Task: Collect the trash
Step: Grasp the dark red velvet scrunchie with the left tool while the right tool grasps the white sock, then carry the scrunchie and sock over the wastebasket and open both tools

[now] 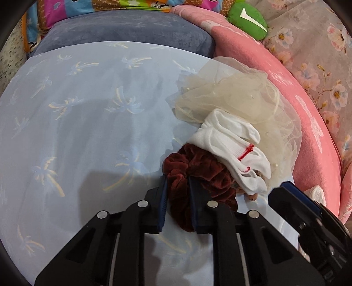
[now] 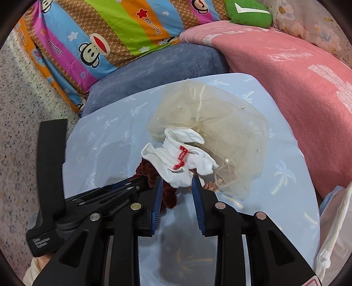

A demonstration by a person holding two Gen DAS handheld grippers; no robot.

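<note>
1. Left gripper (image 1: 178,182): clamped on a fold of the dark red velvet scrunchie (image 1: 198,173), blue pads pressed into the pile.
2. Right gripper (image 2: 177,183): jaws apart, tips either side of the lower edge of the white sock (image 2: 176,158) with red stitching; pads not seen pressing it.
3. Heap: sock lying over the scrunchie, cream tulle veil with pearls (image 2: 220,123) spread behind toward 1 o'clock.
4. Surface: pale blue sheet with palm print (image 1: 77,121), all three items resting on it.
5. Around: grey-blue cushion (image 2: 158,63) at 12 o'clock, pink blanket (image 2: 286,88) at 2 o'clock, striped cartoon monkey pillow (image 2: 99,28) at 11 o'clock, green plush (image 2: 248,13) at 1 o'clock.
</note>
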